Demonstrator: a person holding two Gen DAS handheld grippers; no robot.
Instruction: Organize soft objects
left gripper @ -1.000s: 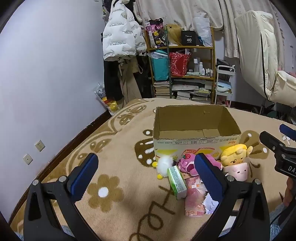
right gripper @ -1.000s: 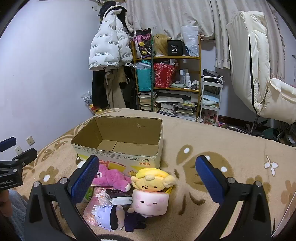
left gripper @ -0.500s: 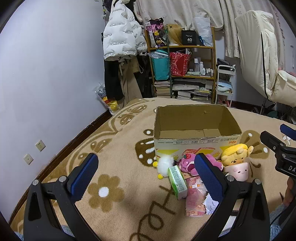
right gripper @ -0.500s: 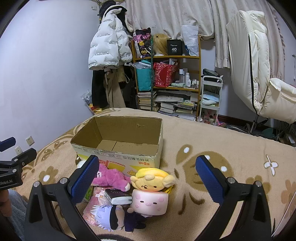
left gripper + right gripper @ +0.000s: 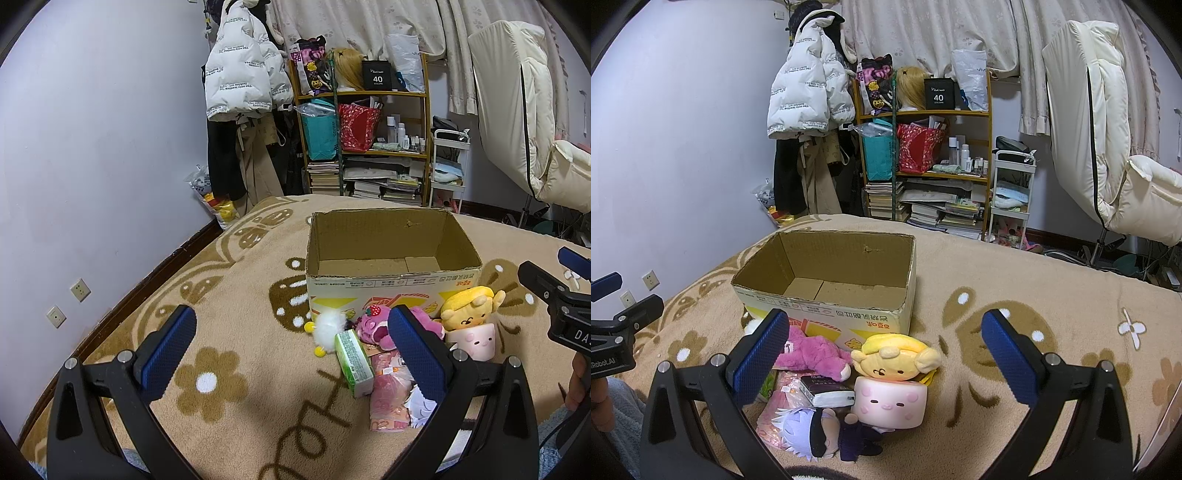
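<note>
Compared with the views a second ago, almost nothing has changed: the left wrist view has shifted only a trace, the right wrist view not perceptibly, and no object has moved, so you should treat the task as not yet started. The cardboard box (image 5: 827,291) stands open on the patterned blanket (image 5: 1015,295) and its floor shows bare, with no toy inside. All the soft objects lie in a heap on the blanket just in front of the box's near wall: the purple plush (image 5: 816,354), the yellow plush (image 5: 897,360) resting on top of the pink cube plush (image 5: 890,404), the white-haired doll (image 5: 812,430) nearest to you, the fluffy white toy (image 5: 328,326), a green carton (image 5: 354,363), a pink packet (image 5: 389,398) and a small dark box (image 5: 827,389) among them. Your left gripper (image 5: 291,354) hovers above the blanket to the left of the heap, its jaws spread wide and empty. Your right gripper (image 5: 884,356) hovers level above the heap, jaws likewise wide apart and holding nothing, with the yellow and pink plush lying between its fingers in view. Both tools point toward the box and are held well above the toys; a descent is needed before any grasp.
</note>
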